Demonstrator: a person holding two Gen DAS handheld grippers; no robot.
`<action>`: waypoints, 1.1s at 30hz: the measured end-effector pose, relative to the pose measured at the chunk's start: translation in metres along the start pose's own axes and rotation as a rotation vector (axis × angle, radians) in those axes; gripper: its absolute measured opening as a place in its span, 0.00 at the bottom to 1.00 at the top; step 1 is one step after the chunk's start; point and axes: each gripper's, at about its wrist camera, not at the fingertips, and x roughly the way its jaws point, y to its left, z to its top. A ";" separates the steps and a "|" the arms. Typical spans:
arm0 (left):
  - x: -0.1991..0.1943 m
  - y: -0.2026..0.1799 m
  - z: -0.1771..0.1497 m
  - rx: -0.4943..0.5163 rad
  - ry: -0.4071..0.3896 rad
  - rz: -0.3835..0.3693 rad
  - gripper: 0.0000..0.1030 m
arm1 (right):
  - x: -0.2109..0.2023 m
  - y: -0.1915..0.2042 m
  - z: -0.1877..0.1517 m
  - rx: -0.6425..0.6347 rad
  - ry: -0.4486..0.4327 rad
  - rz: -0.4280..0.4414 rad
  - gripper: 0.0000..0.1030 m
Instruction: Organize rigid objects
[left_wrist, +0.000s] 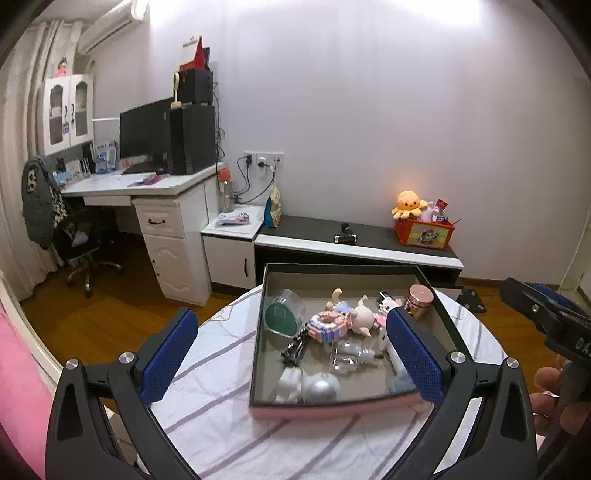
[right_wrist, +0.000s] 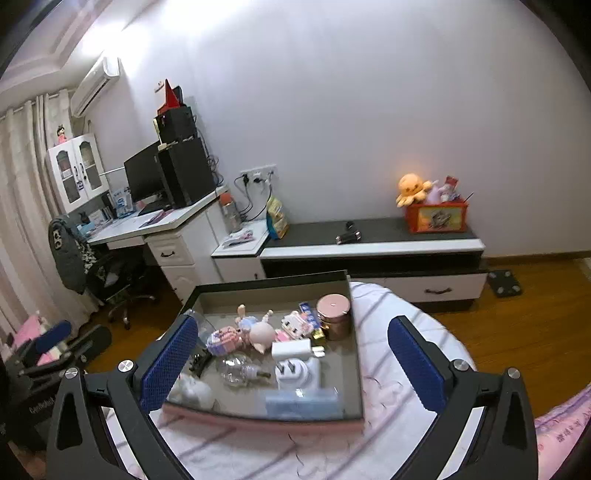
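Observation:
A shallow dark-rimmed box (left_wrist: 258, 332) lies on a striped bed sheet. It holds a clear jar with a green lid (left_wrist: 284, 314), a pink block toy (left_wrist: 328, 325), a pig doll (left_wrist: 362, 314), a rose-gold-lidded jar (left_wrist: 419, 301), a glass bulb bottle (left_wrist: 347, 356), a silver ball (left_wrist: 320, 386) and a black clip (left_wrist: 293, 349). My left gripper (left_wrist: 291, 354) hangs open above the box's near side, empty. My right gripper (right_wrist: 293, 365) is open too, empty, over the box (right_wrist: 354, 369), above a white charger (right_wrist: 295, 349) and plug adapter (right_wrist: 297, 371). Each gripper shows at the other view's edge.
The bed (left_wrist: 221, 406) has a white sheet with purple stripes. Beyond it are wood floor, a white desk (left_wrist: 147, 184) with monitor and chair, and a low cabinet (left_wrist: 351, 247) carrying an orange toy box (left_wrist: 424, 232). A pink quilt (right_wrist: 561, 432) lies at the right.

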 end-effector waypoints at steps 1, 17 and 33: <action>-0.009 0.000 -0.002 0.002 -0.003 0.003 1.00 | -0.008 0.001 -0.003 -0.006 -0.007 -0.008 1.00; -0.107 -0.003 -0.062 0.002 -0.055 0.020 1.00 | -0.097 0.020 -0.079 -0.073 -0.035 -0.089 1.00; -0.180 -0.016 -0.104 0.015 -0.128 0.001 1.00 | -0.161 0.032 -0.113 -0.093 -0.104 -0.094 1.00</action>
